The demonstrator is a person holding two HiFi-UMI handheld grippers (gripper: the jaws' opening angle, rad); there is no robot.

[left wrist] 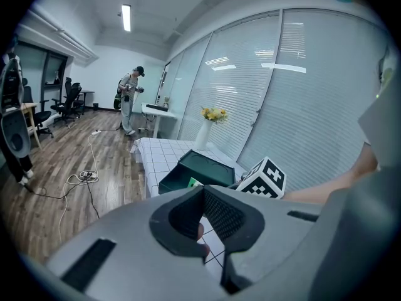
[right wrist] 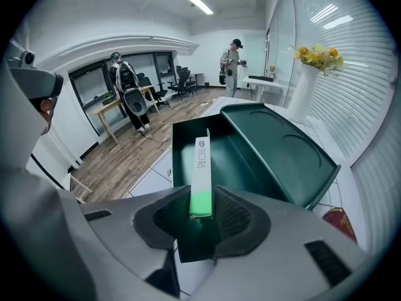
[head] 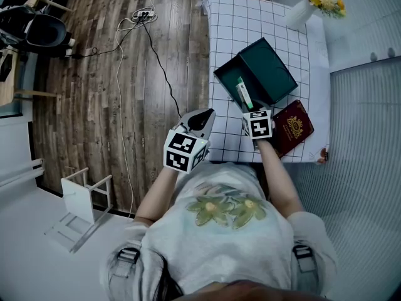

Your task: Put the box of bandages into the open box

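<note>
Centrally in the right gripper view, my right gripper [right wrist: 202, 213] is clamped on the green end of the box of bandages [right wrist: 200, 158], whose far end reaches over the open box [right wrist: 182, 146] on the checked table [head: 232, 24]. Lower centre of the left gripper view, my left gripper [left wrist: 204, 217] appears closed and empty.

In the head view the marker cube [head: 258, 124] hides the tips of the right claw [right wrist: 202, 215] and the near end of the box of bandages [head: 244, 95], whose print is too small to read.
</note>
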